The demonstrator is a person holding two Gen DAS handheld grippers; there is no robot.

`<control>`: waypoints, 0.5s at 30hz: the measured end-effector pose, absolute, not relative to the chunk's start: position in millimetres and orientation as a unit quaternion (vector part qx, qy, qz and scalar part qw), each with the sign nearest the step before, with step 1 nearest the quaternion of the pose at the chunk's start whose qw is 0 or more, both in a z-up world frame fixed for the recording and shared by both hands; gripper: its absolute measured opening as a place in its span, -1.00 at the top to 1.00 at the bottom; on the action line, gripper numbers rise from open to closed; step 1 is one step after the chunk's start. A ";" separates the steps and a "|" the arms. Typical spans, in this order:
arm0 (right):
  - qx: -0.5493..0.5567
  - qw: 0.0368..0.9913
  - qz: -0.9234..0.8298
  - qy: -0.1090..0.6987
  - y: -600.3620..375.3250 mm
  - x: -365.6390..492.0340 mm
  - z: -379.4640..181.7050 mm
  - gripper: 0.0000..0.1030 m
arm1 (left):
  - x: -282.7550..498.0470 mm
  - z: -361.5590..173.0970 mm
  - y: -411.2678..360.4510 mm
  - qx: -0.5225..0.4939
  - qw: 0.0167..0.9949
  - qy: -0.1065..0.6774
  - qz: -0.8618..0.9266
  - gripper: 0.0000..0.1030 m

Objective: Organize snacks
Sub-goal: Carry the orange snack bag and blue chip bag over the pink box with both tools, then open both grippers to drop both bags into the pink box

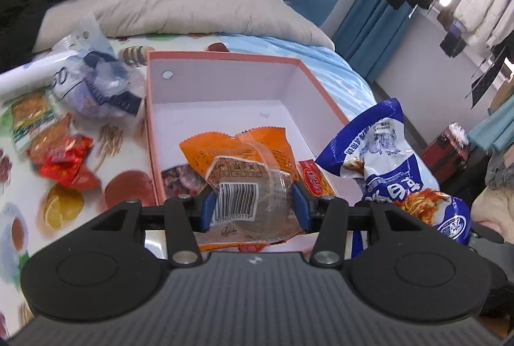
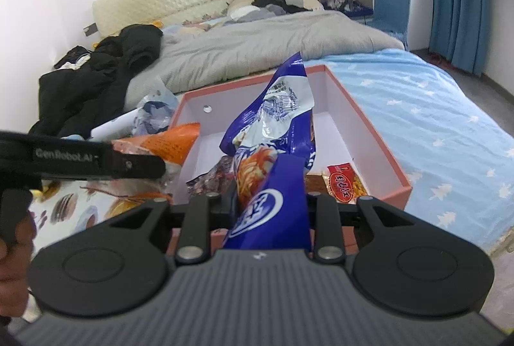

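my left gripper [image 1: 253, 211] is clamped on an orange snack packet [image 1: 244, 159] over the near end of the pink-rimmed box [image 1: 225, 57] on the bed. my right gripper [image 2: 266, 201] pinches a blue-and-white noodle bag [image 2: 273, 127], upright above the box's near edge, and a red snack pack [image 2: 342, 185] lies inside at the near right corner.

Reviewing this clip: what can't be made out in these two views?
- Left wrist view: the lower part of the orange packet is cut off by the left tongs and camera body.
- Left wrist view: the red packets outside the pink box are motion-blurred; print unreadable.
- Right wrist view: the right tongs pads are hidden behind the blue bag.
- Right wrist view: the dark packet in the box is mostly covered by the bag.
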State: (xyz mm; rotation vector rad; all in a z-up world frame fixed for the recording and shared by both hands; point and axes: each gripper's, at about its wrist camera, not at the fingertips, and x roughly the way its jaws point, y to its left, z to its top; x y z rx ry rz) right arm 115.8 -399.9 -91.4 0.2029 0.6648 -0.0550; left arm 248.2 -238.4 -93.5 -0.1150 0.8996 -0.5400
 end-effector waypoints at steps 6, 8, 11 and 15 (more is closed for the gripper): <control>0.099 0.932 -0.028 0.346 -415.0 155.6 -110.2 0.39 | 300.4 -117.6 -258.6 -0.045 0.849 0.459 -0.257 -0.05; 0.100 0.930 -0.026 0.353 -419.1 169.1 -116.8 0.39 | 314.2 -124.0 -264.0 -0.039 0.848 0.462 -0.256 -0.05; 0.095 0.927 -0.026 0.361 -423.2 186.9 -127.5 0.39 | 330.7 -134.2 -270.4 -0.033 0.844 0.469 -0.257 -0.05; 0.102 0.923 -0.030 0.369 -430.5 202.4 -139.8 0.37 | 343.2 -147.3 -276.8 -0.030 0.840 0.476 -0.259 -0.06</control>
